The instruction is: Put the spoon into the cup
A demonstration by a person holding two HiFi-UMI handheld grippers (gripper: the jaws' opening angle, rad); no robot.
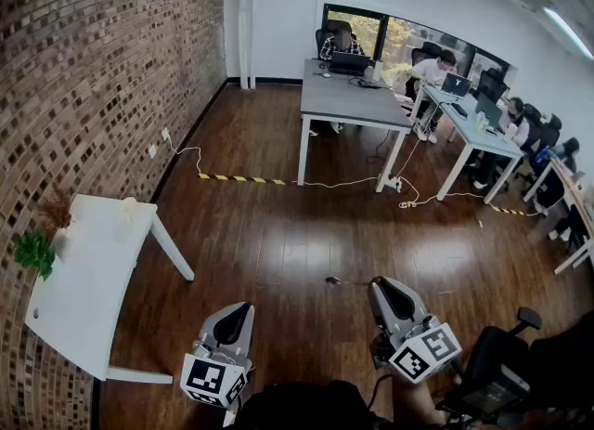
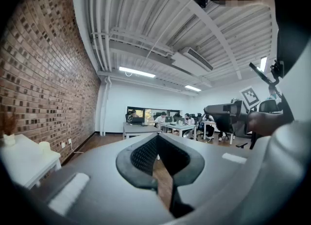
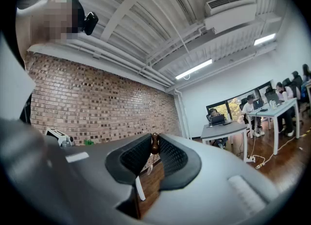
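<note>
Stands on open wooden floor [image 1: 278,233], both grippers held low and level. Pinches the spoon [image 3: 154,143] in the right gripper [image 3: 154,151]: jaws drawn nearly together on a small brown end poking up at the tips; possibly the same spoon as the small dark speck just left of that gripper's nose in the head view, too small to be sure. Carries nothing in the left gripper [image 2: 155,140]: pads meeting at the tips, only floor showing below. Places the cup [image 1: 127,210], judged to be the small pale thing, on the far end of the white table [image 1: 88,280] against the brick wall, well apart from both grippers and off to the left; green plant [image 1: 34,254] on the same table's wall edge. Reads as the carry step: spoon in grip, cup not yet reached. Calls next for turning left and closing on the table, bringing the right gripper above the cup's mouth, tipping the spoon downward, then letting go only once inside the rim.
</note>
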